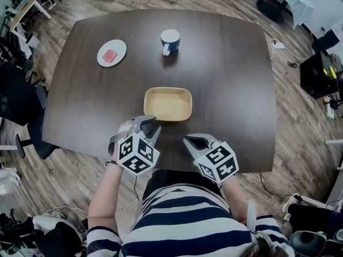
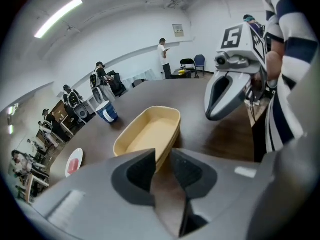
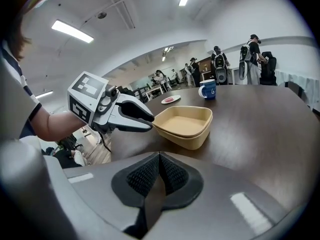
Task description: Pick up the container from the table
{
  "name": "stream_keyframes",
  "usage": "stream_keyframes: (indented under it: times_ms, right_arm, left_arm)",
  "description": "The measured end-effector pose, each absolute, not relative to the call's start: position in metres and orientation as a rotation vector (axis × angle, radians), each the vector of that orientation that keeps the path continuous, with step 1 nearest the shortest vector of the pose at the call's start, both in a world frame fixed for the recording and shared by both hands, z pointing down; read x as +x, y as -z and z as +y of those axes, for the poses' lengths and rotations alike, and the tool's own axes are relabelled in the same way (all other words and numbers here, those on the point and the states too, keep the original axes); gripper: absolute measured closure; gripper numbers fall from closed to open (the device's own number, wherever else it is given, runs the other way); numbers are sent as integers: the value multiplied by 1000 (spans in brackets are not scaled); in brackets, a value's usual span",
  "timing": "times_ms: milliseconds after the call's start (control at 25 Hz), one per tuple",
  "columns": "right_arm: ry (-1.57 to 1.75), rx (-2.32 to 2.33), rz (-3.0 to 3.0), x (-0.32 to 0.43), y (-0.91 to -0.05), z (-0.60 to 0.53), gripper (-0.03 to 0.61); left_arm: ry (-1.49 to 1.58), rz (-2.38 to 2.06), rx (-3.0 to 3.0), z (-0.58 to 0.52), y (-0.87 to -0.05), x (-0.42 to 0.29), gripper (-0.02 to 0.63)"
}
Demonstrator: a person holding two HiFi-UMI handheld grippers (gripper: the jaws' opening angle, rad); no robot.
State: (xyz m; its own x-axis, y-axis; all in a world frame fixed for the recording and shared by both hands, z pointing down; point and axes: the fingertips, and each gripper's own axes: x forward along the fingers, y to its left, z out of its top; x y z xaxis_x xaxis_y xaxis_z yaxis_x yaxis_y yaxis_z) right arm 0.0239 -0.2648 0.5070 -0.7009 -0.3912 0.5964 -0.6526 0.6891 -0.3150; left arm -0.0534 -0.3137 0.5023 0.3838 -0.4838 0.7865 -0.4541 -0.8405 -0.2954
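Observation:
The container (image 1: 168,103) is a shallow beige tray, empty, lying on the dark table (image 1: 230,74) near its front middle. My left gripper (image 1: 150,126) hovers just short of the tray's near left corner. In the left gripper view its jaws stand a little apart around bare table, with the container (image 2: 150,131) right ahead of the left gripper (image 2: 162,154). My right gripper (image 1: 192,140) is over the table's front edge, below the tray's right corner and apart from it. The right gripper (image 3: 159,155) shows its pads pressed together and empty, with the container (image 3: 185,121) ahead.
A blue and white mug (image 1: 170,40) stands at the table's far middle. A white plate (image 1: 111,53) with a pink item lies far left. Chairs (image 1: 21,100) stand at the left. People stand in the room's background (image 3: 252,54).

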Motion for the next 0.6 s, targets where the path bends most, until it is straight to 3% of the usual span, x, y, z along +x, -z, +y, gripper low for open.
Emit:
stream_keyframes:
  times_ms: [600]
  right_arm:
    - [-738, 674, -2393, 16, -532, -281, 580]
  left_arm:
    - [1718, 605, -2423, -336, -534, -52, 614]
